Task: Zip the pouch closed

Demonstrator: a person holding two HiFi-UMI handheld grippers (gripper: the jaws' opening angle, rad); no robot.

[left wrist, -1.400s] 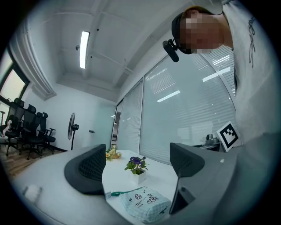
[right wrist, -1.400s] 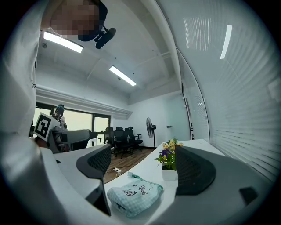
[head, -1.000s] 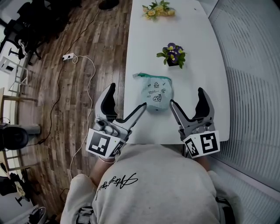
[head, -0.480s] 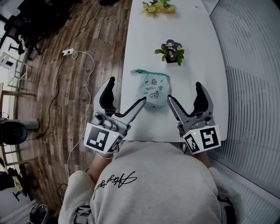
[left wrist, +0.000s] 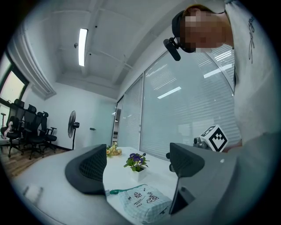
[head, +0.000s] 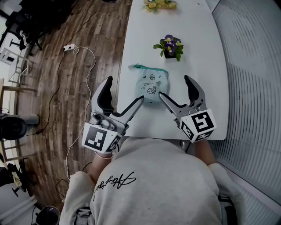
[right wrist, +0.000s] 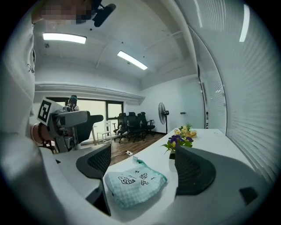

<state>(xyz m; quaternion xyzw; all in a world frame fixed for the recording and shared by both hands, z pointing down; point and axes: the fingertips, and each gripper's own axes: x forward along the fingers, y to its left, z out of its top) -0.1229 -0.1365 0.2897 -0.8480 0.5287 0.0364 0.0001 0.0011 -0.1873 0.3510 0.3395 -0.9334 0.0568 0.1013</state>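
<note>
A pale green checked pouch [head: 150,85] with small cartoon prints lies on the white table [head: 197,52]. Its teal zipper edge [head: 147,68] faces away from me, ending in a small tab at the left. My left gripper [head: 124,90] hovers open at the table's left edge, its right finger [head: 131,110] close to the pouch's near left corner. My right gripper [head: 175,88] is open just right of the pouch, its left finger close to the pouch's near edge. The pouch [left wrist: 145,202] lies ahead between the jaws in the left gripper view. In the right gripper view the pouch [right wrist: 134,182] lies just ahead.
A small white pot of purple flowers [head: 169,46] stands beyond the pouch. Yellow flowers [head: 159,4] lie at the table's far end. A glass wall with blinds [head: 254,88] runs along the right. Wood floor with a white cable and power strip [head: 69,47] lies to the left.
Both grippers have moved forward toward the pouch. The right gripper has swung left, bringing its left finger close to the pouch's near edge. Both stay open.
</note>
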